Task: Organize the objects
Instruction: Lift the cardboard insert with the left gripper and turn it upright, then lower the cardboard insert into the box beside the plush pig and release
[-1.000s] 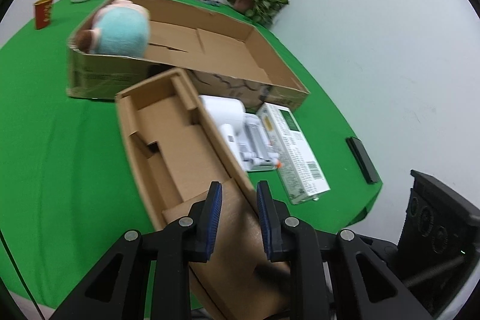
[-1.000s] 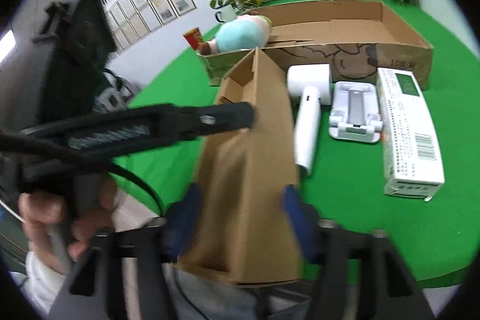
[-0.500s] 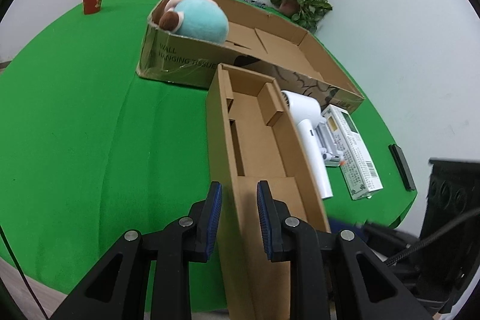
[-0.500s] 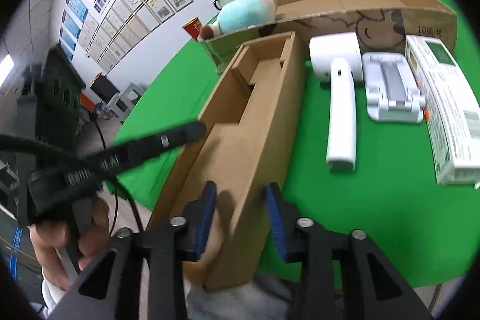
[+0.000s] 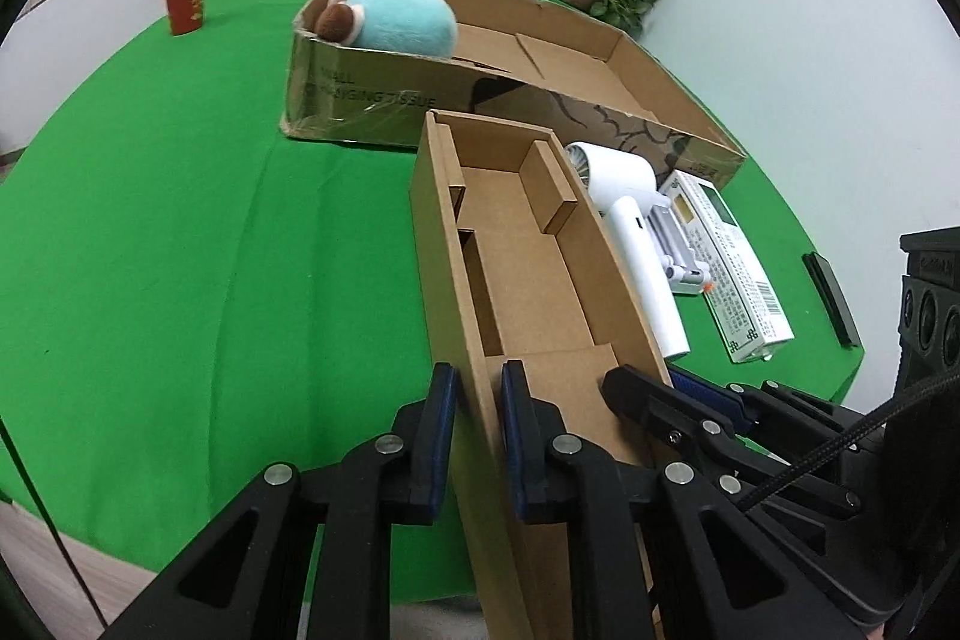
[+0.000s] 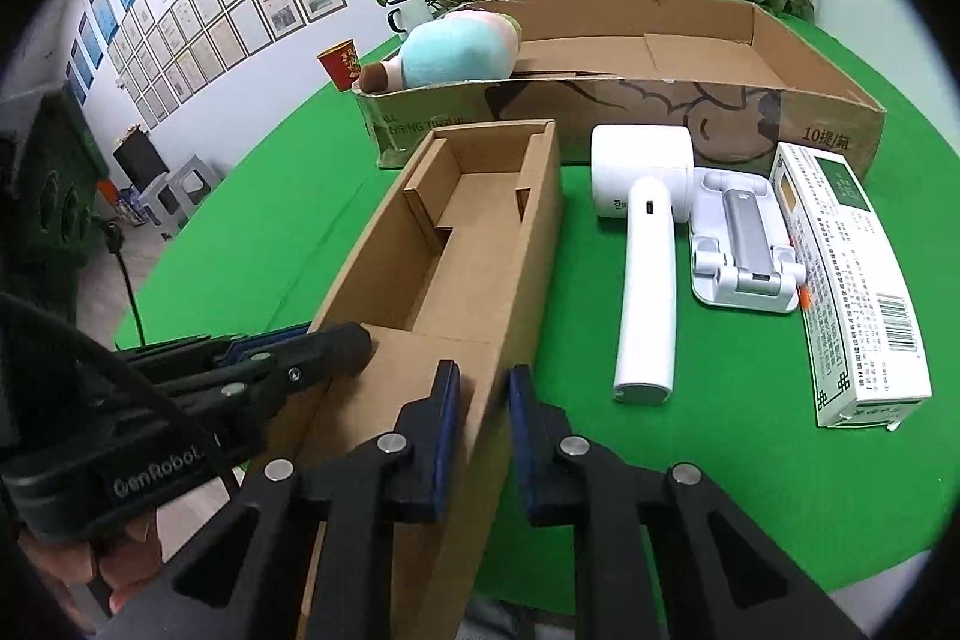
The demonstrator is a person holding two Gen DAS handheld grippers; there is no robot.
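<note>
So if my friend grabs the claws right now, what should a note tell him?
Left claw: shut on the left wall of the narrow cardboard tray.
Right claw: shut on its right wall.
The tray sits on the green table, in front of the big cardboard box.
Done: the plush toy is in the big box.
Left: the white hair dryer, phone stand and medicine box lie loose beside the tray.

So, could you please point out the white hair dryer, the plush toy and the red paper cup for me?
white hair dryer point(image 6: 647, 280), right wrist view, on the middle of its handle.
plush toy point(image 6: 450, 52), right wrist view, on its light blue body.
red paper cup point(image 5: 186, 4), left wrist view, on its side wall.
</note>
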